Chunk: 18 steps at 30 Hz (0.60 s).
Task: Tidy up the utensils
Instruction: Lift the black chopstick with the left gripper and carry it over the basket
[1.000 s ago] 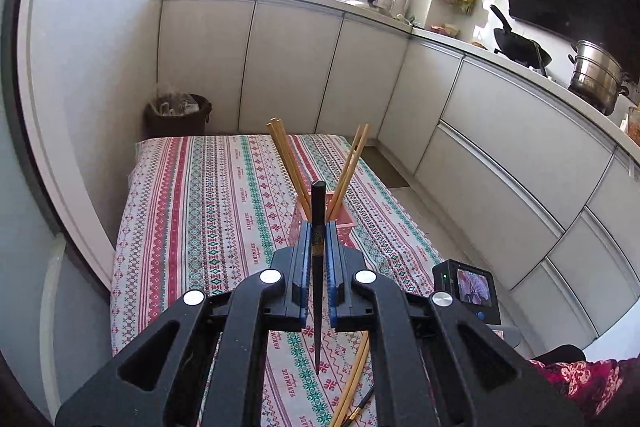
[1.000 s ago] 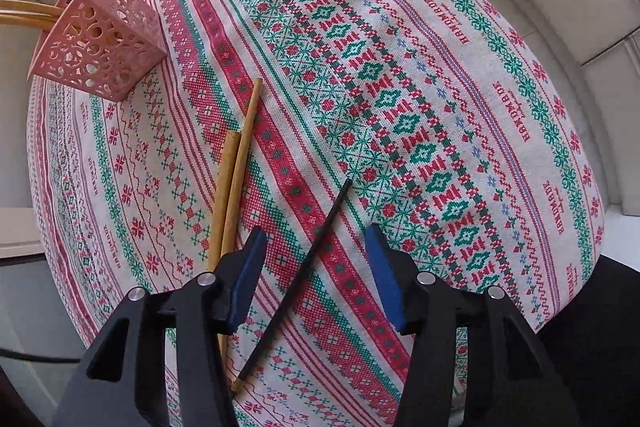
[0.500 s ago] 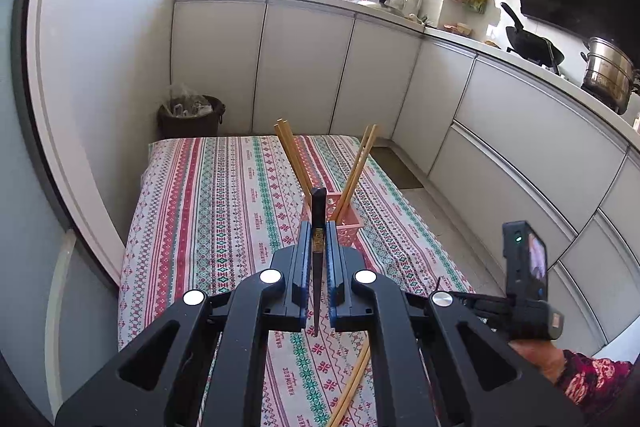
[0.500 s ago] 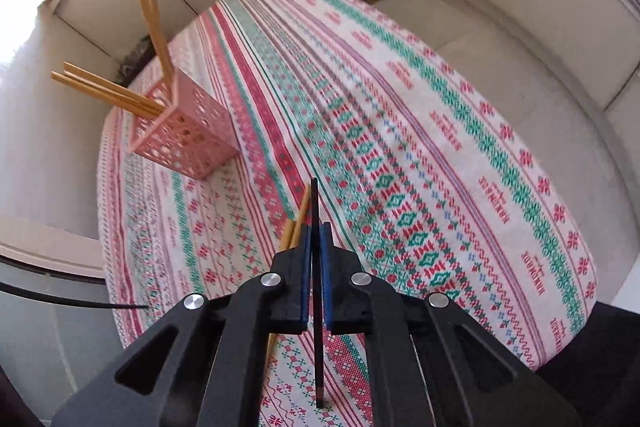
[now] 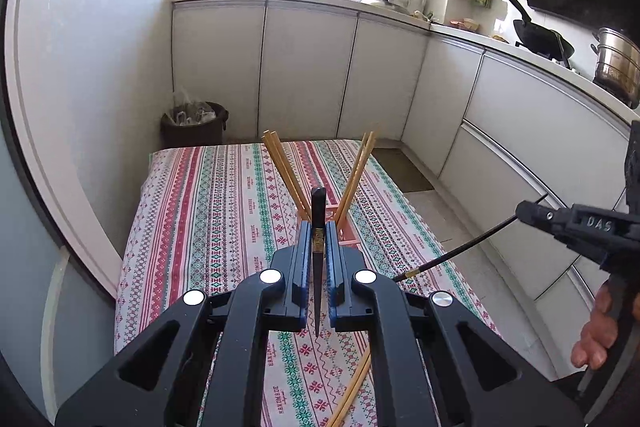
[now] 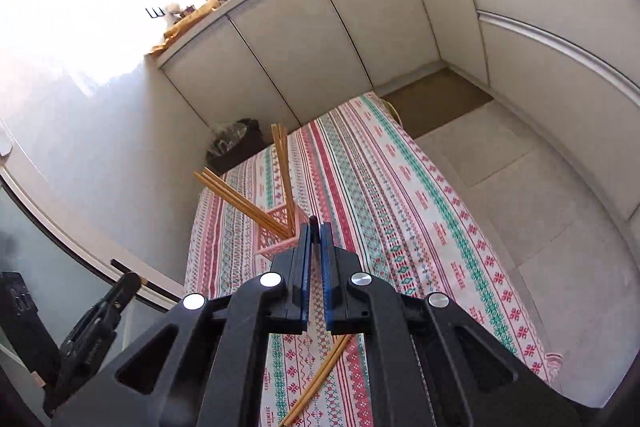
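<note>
**Ana:** Left wrist view gives us the room first: pale grey kitchen cabinets [image 5: 304,67] wrapping round the corner, a dark rubbish bin [image 5: 195,123] against them, and in front a table under a red, green and white striped patterned cloth [image 5: 224,211].

**Ben:** And on that cloth, near its middle, the pink perforated plastic utensil basket [image 6: 276,227]. Two pairs of light wooden chopsticks [image 5: 282,169] stand in it, leaning apart in a V.

**Ana:** Another wooden pair [image 6: 320,379] lies flat on the cloth at the near edge, just under the tools.

**Ben:** Now the tools. Left gripper [image 5: 319,247], black with blue pads, is clenched on a black chopstick [image 5: 318,215], held upright, thick end poking above the fingertips, in line with the basket behind.

**Ana:** Right gripper [image 6: 315,239] is clamped too, with a second slim black chopstick [image 5: 456,251] pinched between its pads. From the left camera you see that stick slanting down toward the cloth, clear of it.

**Ben:** A person's hand [image 5: 596,335] shows at the right edge, wrapped on that tool's handle.
</note>
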Motion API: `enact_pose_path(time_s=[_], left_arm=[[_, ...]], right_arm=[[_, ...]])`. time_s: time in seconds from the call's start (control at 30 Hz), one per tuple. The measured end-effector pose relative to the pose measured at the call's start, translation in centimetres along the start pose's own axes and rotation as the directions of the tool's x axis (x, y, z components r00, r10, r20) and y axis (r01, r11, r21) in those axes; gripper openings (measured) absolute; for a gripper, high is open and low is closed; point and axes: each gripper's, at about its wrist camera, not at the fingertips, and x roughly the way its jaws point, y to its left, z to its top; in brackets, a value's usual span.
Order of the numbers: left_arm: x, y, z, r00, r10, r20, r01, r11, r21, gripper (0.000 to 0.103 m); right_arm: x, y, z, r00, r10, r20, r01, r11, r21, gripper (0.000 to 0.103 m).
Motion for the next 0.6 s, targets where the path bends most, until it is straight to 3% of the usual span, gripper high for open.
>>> enact_pose_path(time_s=[0.33,0.6], left_arm=[[1.1,-0.9,1.9,0.999,0.028,0.026,-0.028,1.0,0.002,0.006],[1.9,-0.8,6.8,0.996,0.009,0.084,-0.007,1.0,-0.028,0.006]], right_arm=[[-1.9,1.1,4.0,0.997,0.043,0.07,-0.04,0.998,-0.038,0.005],[-1.7,-0.1,4.8,0.995,0.063,0.077,-0.061,0.998,-0.018,0.005]])
